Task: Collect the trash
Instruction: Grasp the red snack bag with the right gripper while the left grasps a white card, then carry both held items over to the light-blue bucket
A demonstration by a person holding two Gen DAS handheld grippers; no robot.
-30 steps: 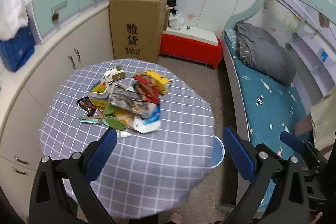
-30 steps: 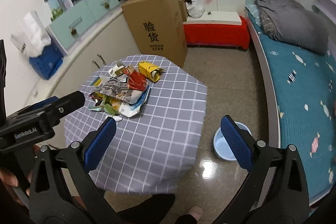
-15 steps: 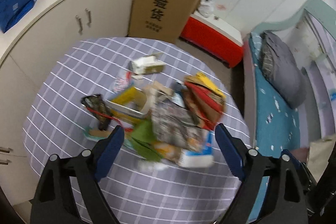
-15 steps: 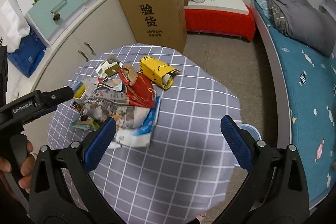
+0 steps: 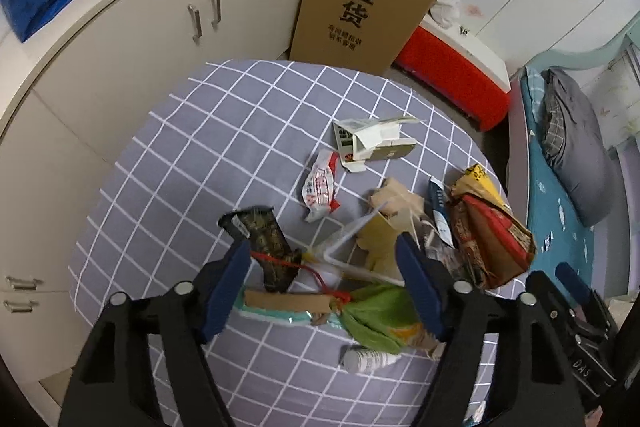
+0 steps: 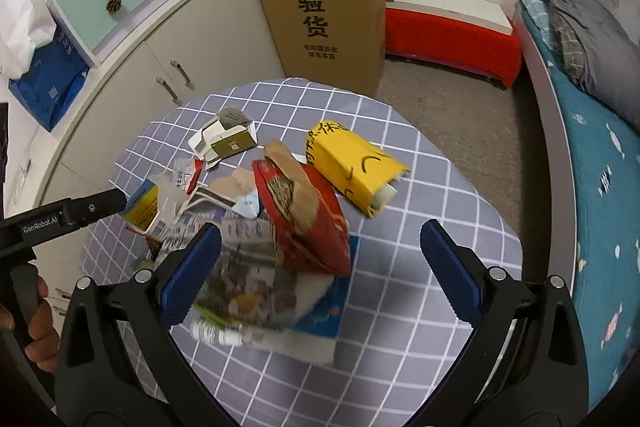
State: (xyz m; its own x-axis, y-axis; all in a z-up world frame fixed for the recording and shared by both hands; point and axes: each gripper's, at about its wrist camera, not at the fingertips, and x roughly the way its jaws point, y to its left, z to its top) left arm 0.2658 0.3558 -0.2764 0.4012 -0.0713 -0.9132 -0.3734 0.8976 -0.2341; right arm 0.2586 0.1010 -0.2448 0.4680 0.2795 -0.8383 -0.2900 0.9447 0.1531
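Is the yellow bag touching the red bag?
Apart. The right wrist view shows checked tablecloth between the yellow bag and the red bag.

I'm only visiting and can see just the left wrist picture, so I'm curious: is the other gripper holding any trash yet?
Observer: No. The right gripper is open and holds nothing.
Operator: What is in front of it?
Observer: A red bag on top of the pile.
Operator: Anything under that bag?
Observer: A blue and white packet, flat on the table.
Operator: And the yellow thing at my edge?
Observer: A yellow bag with black writing, on the pile's far side.
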